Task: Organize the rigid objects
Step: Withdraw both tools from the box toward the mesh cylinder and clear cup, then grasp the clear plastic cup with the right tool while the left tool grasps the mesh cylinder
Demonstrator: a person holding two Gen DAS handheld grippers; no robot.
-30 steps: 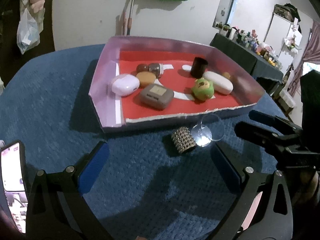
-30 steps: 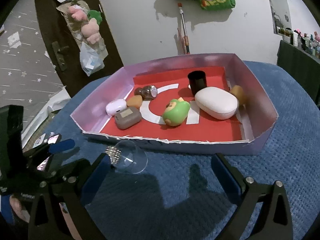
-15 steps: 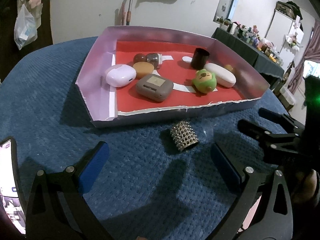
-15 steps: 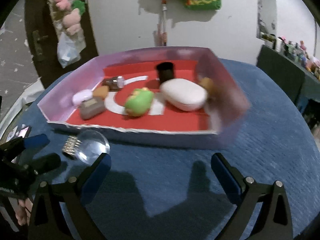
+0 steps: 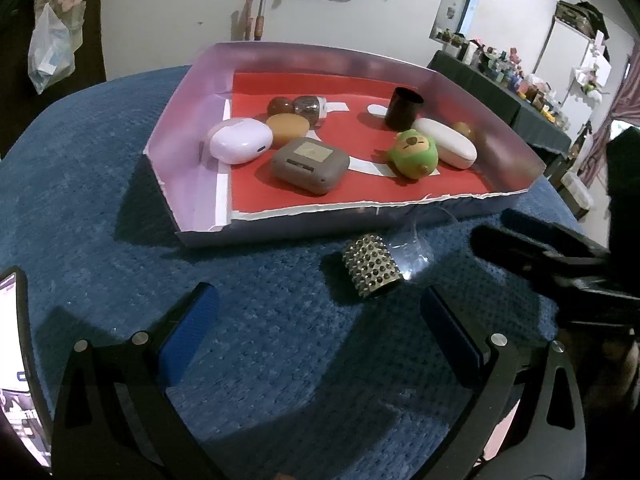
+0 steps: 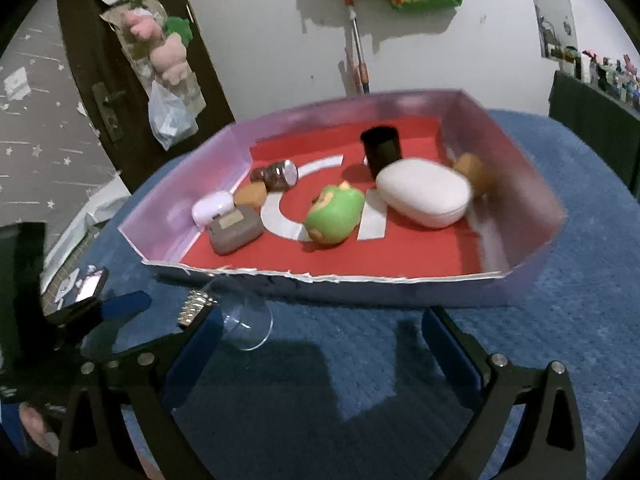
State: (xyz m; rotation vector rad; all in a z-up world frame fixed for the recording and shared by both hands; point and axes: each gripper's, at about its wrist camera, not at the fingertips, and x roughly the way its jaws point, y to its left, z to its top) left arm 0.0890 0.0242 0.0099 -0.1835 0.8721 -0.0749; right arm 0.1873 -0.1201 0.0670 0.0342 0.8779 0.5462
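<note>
A studded silver cylinder with a clear glass end lies on its side on the blue cloth, just outside the tray's near wall. The pink-walled tray has a red floor and holds a lilac case, a grey case, a green toy, a white oval case, a black cup and small brown pieces. My left gripper stands open just short of the cylinder. My right gripper is open, the cylinder beside its left finger.
The blue cloth covers the round table. A phone is mounted at the left edge of the left wrist view. The right gripper's fingers show on the right. A dark side table with small items stands behind.
The right gripper swung over the table and now sits lower and closer to the cylinder. The left gripper moved nearer the cylinder. Both stay open.
</note>
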